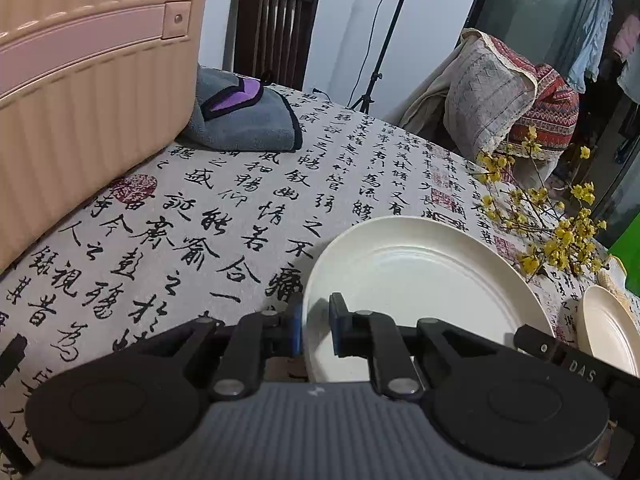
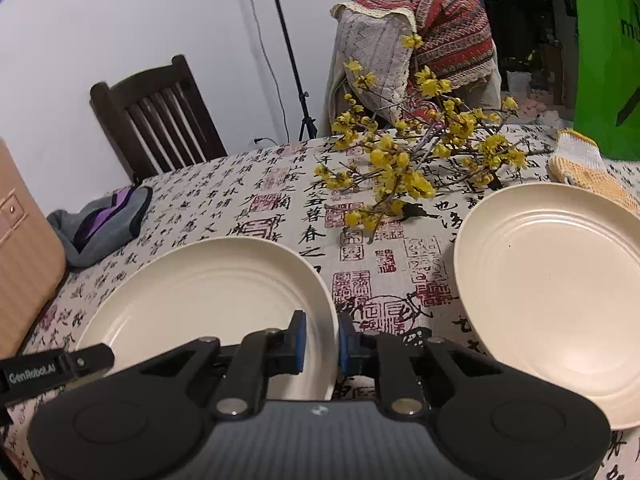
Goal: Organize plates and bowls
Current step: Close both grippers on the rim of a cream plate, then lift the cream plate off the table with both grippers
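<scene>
Two round cream plates lie on a table covered by a pale tablecloth (image 2: pixel 248 200) printed with black calligraphy and red seals. The left gripper (image 1: pixel 316 330) has its blue-padded jaws clamped on the left rim of the nearer cream plate (image 1: pixel 420 280), one finger outside the rim and one over the plate's inner slope. From the right wrist view the right gripper (image 2: pixel 322 342) pinches the right rim of that same plate (image 2: pixel 208 292) in the same manner, so both tools grip one dish from opposite sides. The plate holds nothing; its ridged well is bare. The second cream plate (image 2: pixel 556 292) sits on the cloth to the right, apart from the first, also with nothing in it; in the left wrist view only its edge (image 1: pixel 608 324) shows at the right border. Beyond the gap between the plates lies a spray of yellow-blossomed branches (image 2: pixel 416 160) flat on the cloth, and past the second plate a white and yellow knitted glove (image 2: pixel 580 164). At the far left stands a tall beige ribbed plastic container (image 1: pixel 92 92) with a paler band and a small latch; whether anything is inside cannot be told. Just behind it rests a folded grey and purple cloth (image 1: pixel 244 116). A dark wooden chair (image 2: pixel 156 120) stands at the far side of the table.
</scene>
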`<state>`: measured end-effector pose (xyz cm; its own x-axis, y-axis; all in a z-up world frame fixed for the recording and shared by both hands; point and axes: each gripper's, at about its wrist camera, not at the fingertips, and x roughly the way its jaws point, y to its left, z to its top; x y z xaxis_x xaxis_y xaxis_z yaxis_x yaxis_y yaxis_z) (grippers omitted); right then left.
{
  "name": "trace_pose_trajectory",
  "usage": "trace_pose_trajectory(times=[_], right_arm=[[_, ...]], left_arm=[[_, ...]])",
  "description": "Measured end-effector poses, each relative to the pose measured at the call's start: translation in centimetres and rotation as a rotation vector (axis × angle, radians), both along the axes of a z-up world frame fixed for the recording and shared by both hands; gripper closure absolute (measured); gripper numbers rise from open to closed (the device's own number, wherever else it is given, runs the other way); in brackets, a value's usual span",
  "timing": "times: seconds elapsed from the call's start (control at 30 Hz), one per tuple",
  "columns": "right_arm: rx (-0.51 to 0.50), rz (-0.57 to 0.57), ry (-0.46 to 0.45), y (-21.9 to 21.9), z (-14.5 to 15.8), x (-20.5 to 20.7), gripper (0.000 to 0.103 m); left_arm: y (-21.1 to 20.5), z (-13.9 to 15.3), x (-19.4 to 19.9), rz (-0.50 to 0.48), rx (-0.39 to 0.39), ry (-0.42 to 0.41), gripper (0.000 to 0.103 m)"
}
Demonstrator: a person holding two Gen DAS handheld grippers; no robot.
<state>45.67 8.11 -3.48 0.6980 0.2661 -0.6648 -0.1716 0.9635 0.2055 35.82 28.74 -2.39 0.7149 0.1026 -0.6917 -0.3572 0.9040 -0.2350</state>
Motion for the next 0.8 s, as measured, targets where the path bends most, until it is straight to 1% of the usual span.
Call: trace_pose_trajectory(times=[0.27, 0.53, 0.8], right_arm=[[-0.071, 0.066, -0.005, 0.5, 0.6, -0.9, 0.088], [-0.100, 0.082, -0.036, 0.6, 1.2, -1.6, 0.088], [-0.108, 0.076, -0.062, 0.1, 1.5, -1.9, 0.089]], left_arm=[[-0.1, 0.2, -0.1, 0.000, 0.026, 0.000, 0.088], [-0.3, 0.4, -0.3, 0.002, 0.036, -0.011, 0.088], [-1.0, 0.9, -0.6, -0.015, 0.062, -0.031, 0.088]])
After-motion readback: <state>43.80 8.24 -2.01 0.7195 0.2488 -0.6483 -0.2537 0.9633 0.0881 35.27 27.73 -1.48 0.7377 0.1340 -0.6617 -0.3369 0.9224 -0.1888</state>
